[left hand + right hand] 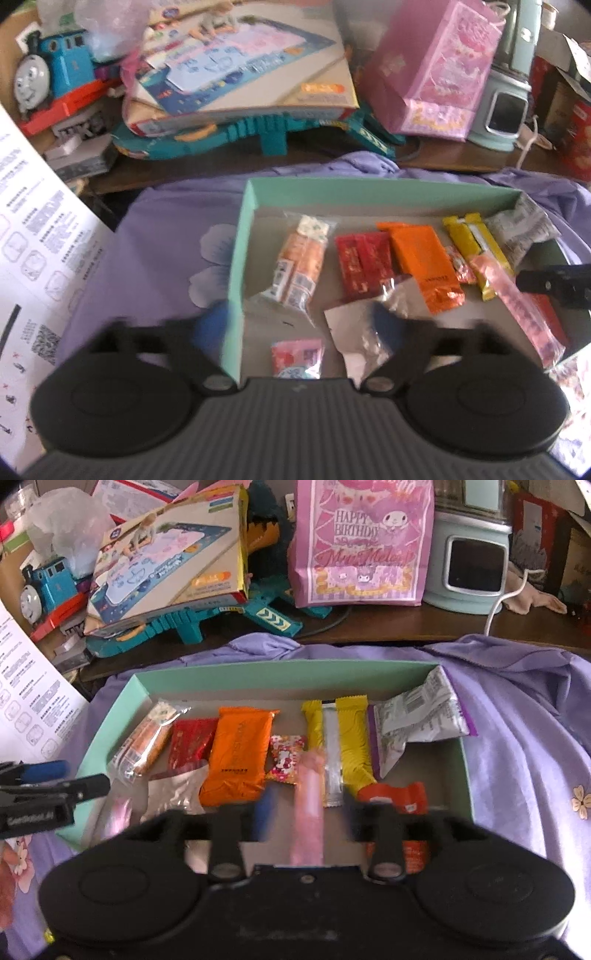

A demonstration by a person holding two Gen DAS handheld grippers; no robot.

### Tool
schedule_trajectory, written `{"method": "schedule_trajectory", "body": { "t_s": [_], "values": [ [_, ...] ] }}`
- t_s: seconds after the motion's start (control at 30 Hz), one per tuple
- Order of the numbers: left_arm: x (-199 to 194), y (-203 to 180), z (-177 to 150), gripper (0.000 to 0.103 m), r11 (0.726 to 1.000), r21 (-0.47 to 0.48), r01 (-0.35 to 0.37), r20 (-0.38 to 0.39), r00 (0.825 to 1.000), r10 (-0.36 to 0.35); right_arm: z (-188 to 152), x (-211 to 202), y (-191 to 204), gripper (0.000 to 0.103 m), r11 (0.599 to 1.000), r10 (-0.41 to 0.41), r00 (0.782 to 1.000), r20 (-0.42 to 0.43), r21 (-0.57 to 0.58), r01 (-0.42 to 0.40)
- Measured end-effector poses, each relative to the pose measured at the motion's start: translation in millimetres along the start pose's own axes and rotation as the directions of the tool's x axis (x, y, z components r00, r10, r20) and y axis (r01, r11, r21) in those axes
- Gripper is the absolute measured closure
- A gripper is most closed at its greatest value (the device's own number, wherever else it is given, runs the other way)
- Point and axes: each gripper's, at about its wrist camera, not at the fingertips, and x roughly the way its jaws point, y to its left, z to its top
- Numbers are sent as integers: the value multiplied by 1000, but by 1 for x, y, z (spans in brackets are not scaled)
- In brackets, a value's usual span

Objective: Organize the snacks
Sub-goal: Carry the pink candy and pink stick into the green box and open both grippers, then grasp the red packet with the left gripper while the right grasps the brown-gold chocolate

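— While both wrist cameras are looking down into the mint-green box, what are you seeing?

— I am seeing the snacks lying inside it: an orange packet near the middle of the box, a red packet touching its left side, yellow bars to its right, and a silver pouch leaning in the box's far right corner.

— And the hand-held grippers?

— I am holding the left hand-held gripper spread wide; one finger is hanging outside the box's left wall, the other over a crumpled foil wrapper inside, and nothing is gripped. The right hand-held gripper is standing partly apart, with a pink stick packet lying blurred between its fingers; I cannot tell whether the pads are touching it.

— Where is the box sitting?

— It is resting on a purple cloth.
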Motion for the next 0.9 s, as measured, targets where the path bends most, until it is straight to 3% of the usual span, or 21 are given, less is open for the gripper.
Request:
{"method": "schedule_trajectory", "body": {
  "t_s": [0.03, 0.23, 0.53, 0.77, 0.9],
  "values": [
    [-4, -1, -1, 0, 1000, 0, -11, 21, 1000, 11, -1, -4, 0, 25, 1000, -4, 1000, 15, -1, 4],
    [-21, -9, -1, 0, 1000, 11, -15, 6, 1000, 15, -6, -30, 6, 8, 998, -21, 998, 67, -52, 25],
    [-71, -18, -25, 0, 999, 30, 15, 25, 1000, -16, -29, -78, 6, 3, 998, 15, 993, 114, -69, -7],
    [-83, -27, -63, 0, 998, 32, 51, -36, 998, -50, -67, -104, 3, 3, 992, 17, 989, 150, -130, 3],
    [-79, -41, -87, 0, 996, 50, 73, -77, 995, -69, -87, -107, 0, 3, 990, 14, 995, 103, -139, 1]
  ]
}}
